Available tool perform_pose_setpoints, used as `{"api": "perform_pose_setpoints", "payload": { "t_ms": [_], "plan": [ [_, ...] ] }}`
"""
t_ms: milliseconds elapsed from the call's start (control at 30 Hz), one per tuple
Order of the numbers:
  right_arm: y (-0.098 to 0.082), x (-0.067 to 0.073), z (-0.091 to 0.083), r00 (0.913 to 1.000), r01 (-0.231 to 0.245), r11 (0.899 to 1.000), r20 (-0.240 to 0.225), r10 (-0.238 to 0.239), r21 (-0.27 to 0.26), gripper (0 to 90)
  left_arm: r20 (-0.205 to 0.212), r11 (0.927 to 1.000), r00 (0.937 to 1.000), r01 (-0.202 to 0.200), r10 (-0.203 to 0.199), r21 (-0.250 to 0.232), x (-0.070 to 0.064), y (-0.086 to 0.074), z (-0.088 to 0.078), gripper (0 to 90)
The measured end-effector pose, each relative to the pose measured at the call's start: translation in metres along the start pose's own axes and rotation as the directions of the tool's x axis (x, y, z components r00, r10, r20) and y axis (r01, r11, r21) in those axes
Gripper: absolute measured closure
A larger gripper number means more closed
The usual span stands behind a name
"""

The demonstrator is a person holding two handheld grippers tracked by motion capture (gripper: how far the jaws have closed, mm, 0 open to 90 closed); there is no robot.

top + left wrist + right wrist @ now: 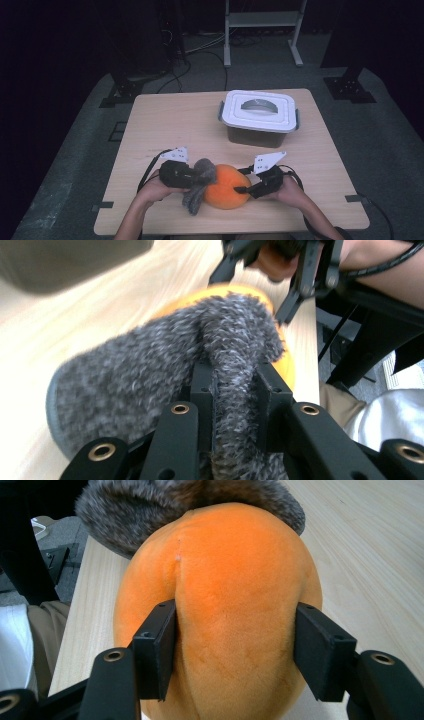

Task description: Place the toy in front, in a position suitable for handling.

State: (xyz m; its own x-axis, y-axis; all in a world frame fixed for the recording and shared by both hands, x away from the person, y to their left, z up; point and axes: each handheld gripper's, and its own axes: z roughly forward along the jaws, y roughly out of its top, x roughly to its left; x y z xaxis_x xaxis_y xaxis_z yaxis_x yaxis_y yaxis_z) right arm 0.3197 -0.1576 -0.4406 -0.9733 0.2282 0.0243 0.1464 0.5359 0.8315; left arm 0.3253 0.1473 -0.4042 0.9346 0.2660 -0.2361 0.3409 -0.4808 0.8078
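A round orange plush ball (226, 188) (235, 565) lies near the table's front edge, and a grey fuzzy cloth (199, 186) (125, 375) (150, 502) is draped over its left side. My left gripper (196, 176) (237, 377) comes in from the left and is shut on a fold of the grey cloth, which bunches between its pads. My right gripper (241, 190) (235, 635) comes in from the right. Its jaws sit on both sides of the ball and its pads press into the plush. In the left gripper view the ball (289, 365) peeks out as an orange rim behind the cloth.
A lidded plastic box (260, 117) with a white lid and grey handle stands at the back right of the wooden table (165, 125). A white metal frame (262, 30) stands on the floor beyond the table. The person's forearms enter at the bottom.
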Motion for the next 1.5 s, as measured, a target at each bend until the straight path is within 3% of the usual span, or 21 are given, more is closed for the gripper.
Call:
{"api": "perform_pose_setpoints", "payload": {
  "t_ms": [167,267,400,600,833,900,1000,1100,1267,1333,1400,1500],
  "plan": [
    [0.000,0.001,0.001,1.0000,0.007,1.000,0.002,-0.007,-0.004,38.0,0.014,0.9995,0.9996,-0.023,0.024,-0.021,-0.002,0.016,0.011,73.9],
    [-0.001,0.001,0.000,1.0000,0.004,1.000,0.001,-0.004,-0.001,36.7,0.014,0.9993,0.9993,-0.035,0.035,0.014,-0.004,0.019,0.019,73.9],
    [0.004,-0.002,-0.003,0.9989,-0.047,0.999,-0.001,0.047,0.024,26.1,-0.004,0.9983,0.9995,-0.031,0.031,0.049,-0.004,0.012,0.022,74.0],
    [0.006,-0.001,-0.007,0.9963,-0.084,0.996,-0.016,0.084,0.022,20.4,0.002,0.9994,1.0000,0.001,-0.002,0.035,-0.004,-0.005,0.013,74.2],
    [0.003,-0.003,0.000,0.9891,-0.138,0.990,-0.046,0.140,0.033,19.1,0.010,0.9986,0.9999,0.006,-0.007,0.053,-0.008,-0.018,0.007,74.1],
    [0.001,-0.005,0.001,0.9865,-0.154,0.987,-0.050,0.156,0.032,25.6,0.010,0.9986,0.9999,0.009,-0.010,0.052,-0.007,-0.016,0.007,74.1],
    [0.002,-0.002,-0.001,0.9943,-0.101,0.994,-0.032,0.102,0.035,41.6,0.011,0.9990,0.9999,-0.012,0.012,0.043,-0.009,-0.008,0.006,74.1],
    [0.009,0.003,-0.006,0.9993,-0.038,0.999,0.006,0.038,0.035,50.0,0.000,0.9994,0.9995,-0.030,0.030,0.018,-0.009,0.003,0.002,74.3],
    [0.021,0.007,-0.017,0.9921,0.072,0.997,0.103,-0.071,-0.006,52.6,-0.029,0.9983,0.9991,-0.032,0.031,-0.049,-0.005,0.020,-0.005,74.2],
    [0.020,0.004,-0.017,0.9916,0.068,0.998,0.112,-0.066,-0.010,52.4,-0.033,0.9988,0.9987,-0.040,0.039,-0.029,-0.005,0.023,-0.001,74.2],
    [0.016,0.002,-0.014,0.9935,0.052,0.999,0.101,-0.052,0.006,49.6,-0.043,0.9960,0.9968,-0.065,0.068,0.061,-0.007,0.019,0.014,74.2],
    [0.011,-0.003,-0.012,0.9962,-0.014,1.000,0.087,0.012,0.019,31.8,-0.021,0.9974,0.9986,-0.047,0.049,0.054,-0.008,0.011,0.023,74.2]
  ]
}}
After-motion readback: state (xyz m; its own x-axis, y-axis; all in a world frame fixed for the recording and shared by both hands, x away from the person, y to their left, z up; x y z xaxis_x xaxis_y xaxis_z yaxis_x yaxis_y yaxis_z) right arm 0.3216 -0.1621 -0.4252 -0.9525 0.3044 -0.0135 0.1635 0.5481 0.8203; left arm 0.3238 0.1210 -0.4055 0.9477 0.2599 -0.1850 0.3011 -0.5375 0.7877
